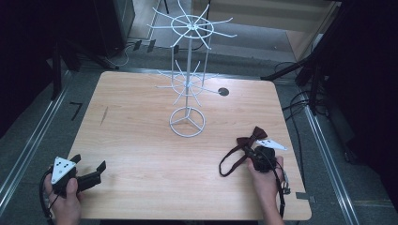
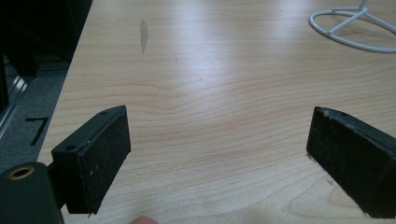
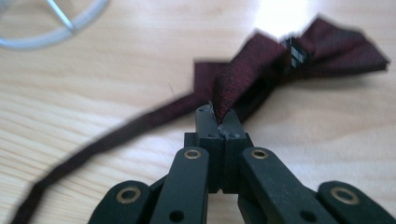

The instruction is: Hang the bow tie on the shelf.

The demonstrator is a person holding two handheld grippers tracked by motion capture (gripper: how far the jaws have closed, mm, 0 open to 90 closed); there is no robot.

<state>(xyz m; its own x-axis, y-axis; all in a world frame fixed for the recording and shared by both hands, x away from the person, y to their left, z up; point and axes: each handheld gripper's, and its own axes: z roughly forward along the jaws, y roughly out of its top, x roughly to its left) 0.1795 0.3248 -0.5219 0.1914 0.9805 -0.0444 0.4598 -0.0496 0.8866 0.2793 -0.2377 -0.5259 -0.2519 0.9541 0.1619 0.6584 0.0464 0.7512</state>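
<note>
Two grippers are working: the right gripper (image 3: 218, 122) is clamping the bow tie (image 3: 261, 70) by a thin fold that may slip, while the left gripper (image 2: 217, 158) is resting released.

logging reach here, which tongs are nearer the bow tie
Right. The right tongs are shut on the bow tie; the left tongs are open, far across the table.

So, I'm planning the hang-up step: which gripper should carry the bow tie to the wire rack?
Right. The right gripper is already shut on the bow tie; the left gripper is open at the table's far corner, farther from the wire rack.
</note>
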